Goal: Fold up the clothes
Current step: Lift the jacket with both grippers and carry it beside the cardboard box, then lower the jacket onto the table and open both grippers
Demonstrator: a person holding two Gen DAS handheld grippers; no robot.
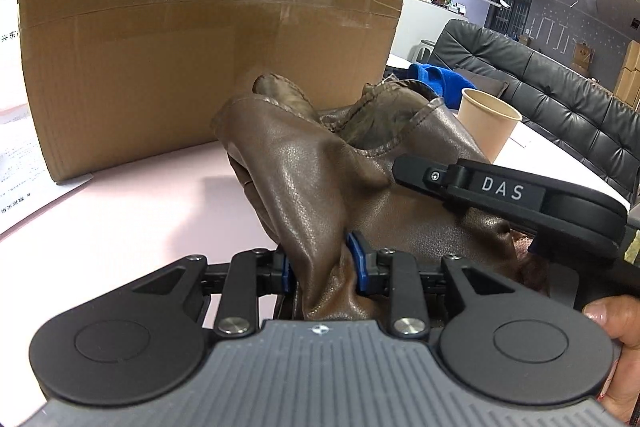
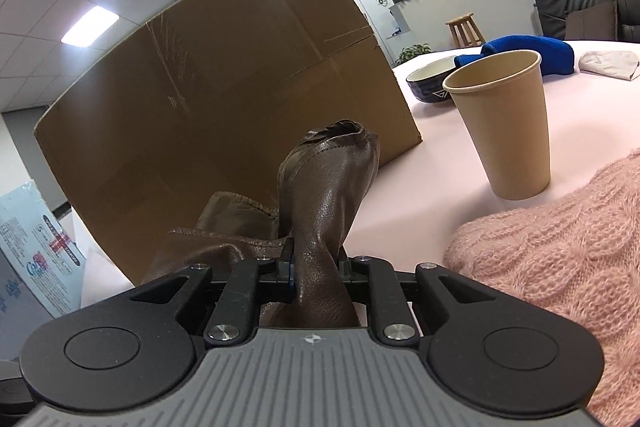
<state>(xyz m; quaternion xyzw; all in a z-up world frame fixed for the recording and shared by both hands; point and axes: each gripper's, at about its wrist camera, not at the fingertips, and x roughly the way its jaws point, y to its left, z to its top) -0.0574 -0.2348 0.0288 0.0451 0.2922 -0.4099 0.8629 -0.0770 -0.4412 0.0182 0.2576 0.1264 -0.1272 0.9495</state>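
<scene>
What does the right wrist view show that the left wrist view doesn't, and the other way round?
Only the right wrist view: a dark blue ceramic bowl behind the cup, a fluffy pink knitted garment at right, and a wooden stool.

Only the left wrist view: the right gripper from the side, a black leather sofa, and printed white paper.

Both: the brown leather-look garment clamped in each gripper's fingers, the large brown cardboard box, the tan paper cup, the blue fleece cloth and the pale pink table.
</scene>
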